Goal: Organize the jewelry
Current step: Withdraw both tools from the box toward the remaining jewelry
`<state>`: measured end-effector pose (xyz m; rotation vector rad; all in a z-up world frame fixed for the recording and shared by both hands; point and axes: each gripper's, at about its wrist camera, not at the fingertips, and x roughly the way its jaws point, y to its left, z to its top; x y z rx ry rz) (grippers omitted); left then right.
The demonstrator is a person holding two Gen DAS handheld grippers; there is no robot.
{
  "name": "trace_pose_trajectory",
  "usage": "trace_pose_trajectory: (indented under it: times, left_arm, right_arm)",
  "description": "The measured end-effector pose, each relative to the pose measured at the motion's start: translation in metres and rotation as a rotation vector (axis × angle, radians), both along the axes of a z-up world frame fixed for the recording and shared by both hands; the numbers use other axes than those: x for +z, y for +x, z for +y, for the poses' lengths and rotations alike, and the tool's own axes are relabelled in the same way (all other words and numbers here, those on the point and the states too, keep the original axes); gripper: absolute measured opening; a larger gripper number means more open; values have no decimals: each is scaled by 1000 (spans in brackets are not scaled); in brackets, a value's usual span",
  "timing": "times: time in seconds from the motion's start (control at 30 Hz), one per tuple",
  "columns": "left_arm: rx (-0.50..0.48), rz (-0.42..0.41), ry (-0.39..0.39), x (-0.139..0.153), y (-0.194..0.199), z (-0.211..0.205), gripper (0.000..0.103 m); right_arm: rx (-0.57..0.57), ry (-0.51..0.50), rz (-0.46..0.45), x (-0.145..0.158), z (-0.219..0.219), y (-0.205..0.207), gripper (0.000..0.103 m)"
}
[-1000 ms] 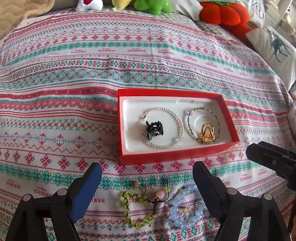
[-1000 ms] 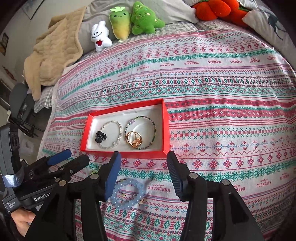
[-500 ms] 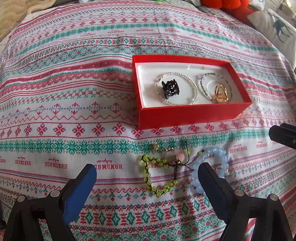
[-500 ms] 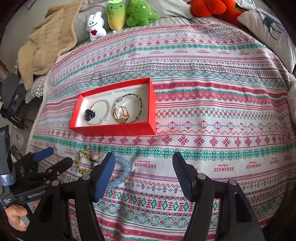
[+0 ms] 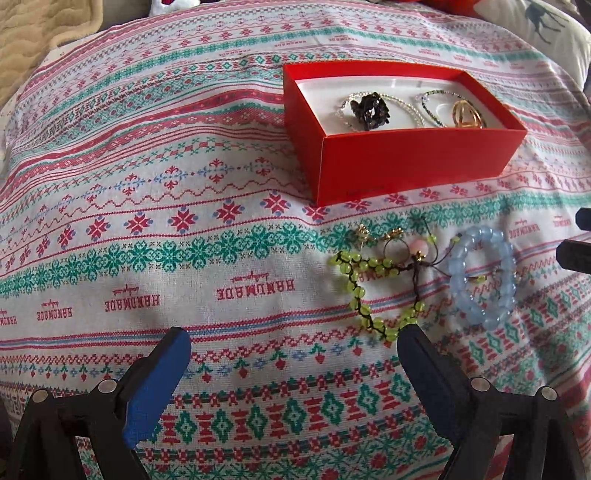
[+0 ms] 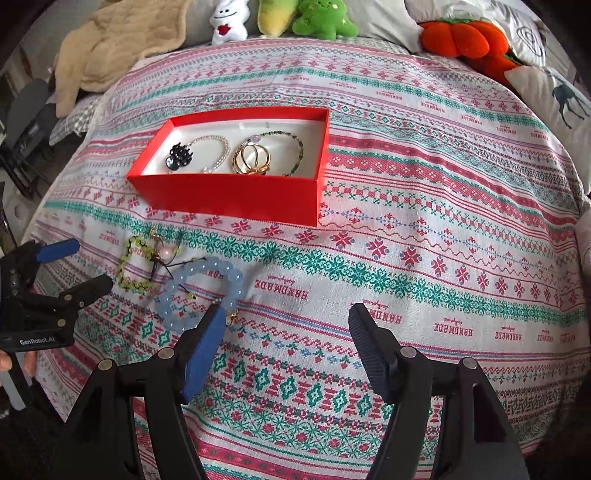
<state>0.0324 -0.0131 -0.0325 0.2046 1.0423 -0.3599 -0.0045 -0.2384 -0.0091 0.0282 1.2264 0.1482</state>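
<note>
Two grippers hover low over a patterned bedspread (image 6: 424, 206), both with jaws spread wide and nothing between them. Farthest left in the right wrist view lies a beige blanket (image 6: 110, 40) bunched at the head of the bed, then three small plush toys in a row: a white one (image 6: 227, 22), a yellow-green one (image 6: 275, 16) and a green one (image 6: 323, 18). Further right sit an orange plush (image 6: 469, 38) and a pillow with a deer print (image 6: 554, 99).

Nothing lies between the left gripper (image 5: 293, 362) and the loose jewelry; the green beaded bracelet (image 5: 364, 288) rests just beyond its right finger. The right gripper (image 6: 286, 332) has its left finger tip just beside the blue beaded bracelet (image 6: 201, 291), partly covering its near edge.

On the cloth in front of the red box (image 6: 236, 192) are two loose bracelets: the green one, strung on dark cord with a pink bead (image 5: 421, 245) and small gold pieces (image 5: 380, 234) tangled at its top, and to its right the pale translucent blue one, touching the cord ends.

Inside the white-lined box, left to right: one black clip (image 6: 179, 157) lying within one pearl-like bracelet (image 6: 216, 151), then one gold ring-shaped piece (image 6: 253, 158) within one dark green beaded bracelet (image 6: 291, 151). That makes four items boxed, the two bracelets outside.
</note>
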Motion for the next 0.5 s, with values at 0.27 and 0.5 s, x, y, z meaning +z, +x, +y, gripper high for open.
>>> trace_pose_trajectory:
  times: [0.27, 0.5]
  left_arm:
    - [-55, -22, -36, -7, 2, -9, 94]
    - [-41, -49, -8, -18, 5, -25, 93]
  right_arm:
    - [10, -12, 6, -18, 5, -2, 72]
    - [18, -36, -29, -26, 17, 5, 72]
